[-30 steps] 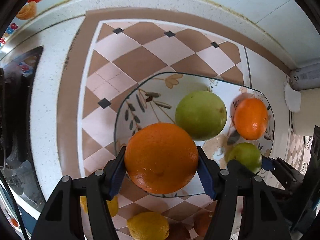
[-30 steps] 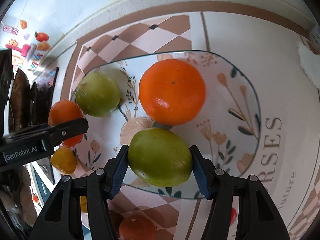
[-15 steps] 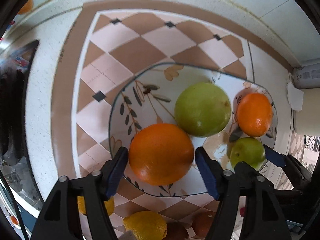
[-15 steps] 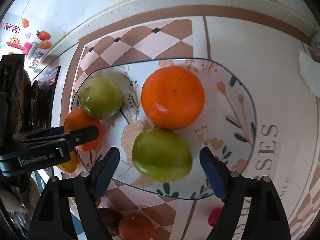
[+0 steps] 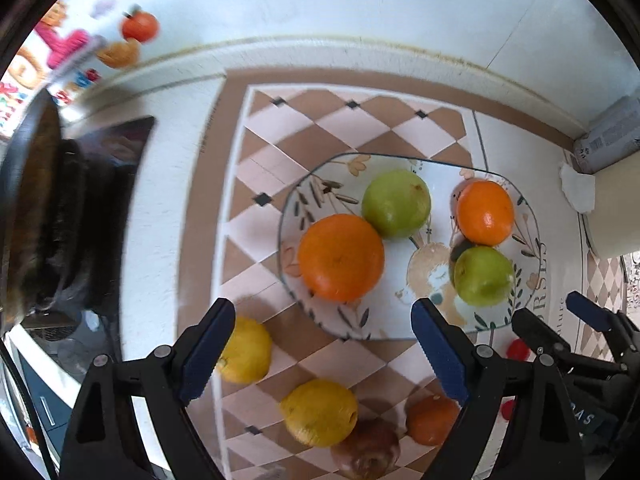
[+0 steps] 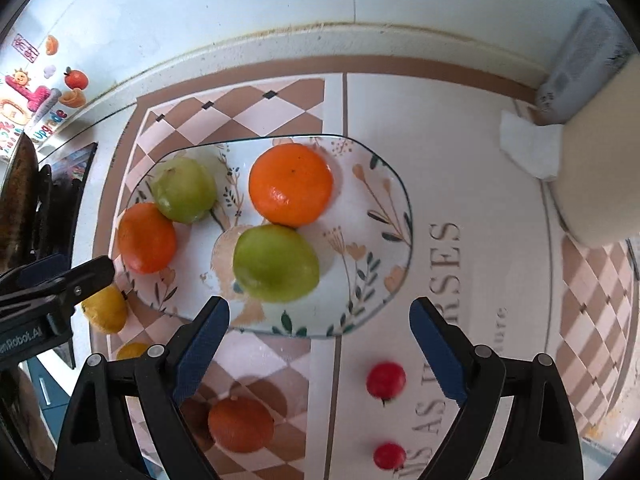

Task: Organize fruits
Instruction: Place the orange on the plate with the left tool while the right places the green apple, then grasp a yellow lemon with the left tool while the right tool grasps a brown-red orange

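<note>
floral plate [image 6: 384, 208]; checkered brown-pink mat [image 5: 320, 128]

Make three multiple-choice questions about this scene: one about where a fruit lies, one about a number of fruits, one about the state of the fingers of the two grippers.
1. Where do the two small red fruits lie?
A. on the plate
B. on the mat, off the plate
C. between the left gripper's fingers

2. How many fruits are on the plate?
A. two
B. four
C. six

3. What is between the fingers of the two grippers?
A. an orange in each
B. a green fruit in each
C. nothing in either

Answers:
1 B: both sit on the printed mat, nearer the camera than the plate's rim.
2 B: two oranges and two green fruits lie on it.
3 C: the left gripper and the right gripper are opening, and their fingers touch no fruit.
</note>
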The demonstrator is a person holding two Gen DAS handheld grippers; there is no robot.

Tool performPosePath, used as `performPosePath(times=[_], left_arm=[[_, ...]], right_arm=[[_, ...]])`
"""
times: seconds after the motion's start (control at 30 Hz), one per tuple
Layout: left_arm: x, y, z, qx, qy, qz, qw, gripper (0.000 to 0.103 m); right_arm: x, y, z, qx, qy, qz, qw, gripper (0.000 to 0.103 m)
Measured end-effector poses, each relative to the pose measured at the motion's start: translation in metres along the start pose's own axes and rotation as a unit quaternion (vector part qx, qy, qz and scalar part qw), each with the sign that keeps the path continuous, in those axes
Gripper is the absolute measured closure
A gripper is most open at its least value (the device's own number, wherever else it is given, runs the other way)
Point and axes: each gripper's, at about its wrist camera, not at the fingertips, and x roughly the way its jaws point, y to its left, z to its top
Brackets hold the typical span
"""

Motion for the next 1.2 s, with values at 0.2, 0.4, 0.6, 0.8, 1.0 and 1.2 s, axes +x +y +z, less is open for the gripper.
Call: performPosePath(times=[0.2,0.4,0.6,0.8,1.0,1.2], left_arm=[[-0.048,-0.004,-0.03,0.0,-0.054,0.011,0.9985,0.013],[-0.089,-0.005,-0.051,0.006,-0.082,0.004,0.9966,0.013],[-0.124,-0.009,-0.072,0.011,-0.109,0.002,0.994,0.013],[-0.152,-0.014,-0.09,0.021,-0.133,0.003,0.9909,0.013],[-0.169,-0.017,-0.105,0.017,-0.141,-0.013,0.9898,0.013],[-0.178,-0.016,-0.114,0.009,-0.146,-0.024,0.9889,0.013]], right_arm=[[-0.042,0.006,-0.027,-0.005,-0.033,-0.008,0.999,0.009],[-0.088,0.009,-0.047,-0.005,-0.068,-0.003,0.998,0.009],[-0.126,0.01,-0.065,-0.003,-0.091,0.005,0.996,0.009],[-0.16,0.008,-0.085,-0.001,-0.113,0.01,0.994,0.009],[-0.188,0.01,-0.1,-0.003,-0.134,0.016,0.991,0.009],[-0.202,0.014,-0.109,-0.007,-0.143,0.027,0.989,0.009]])
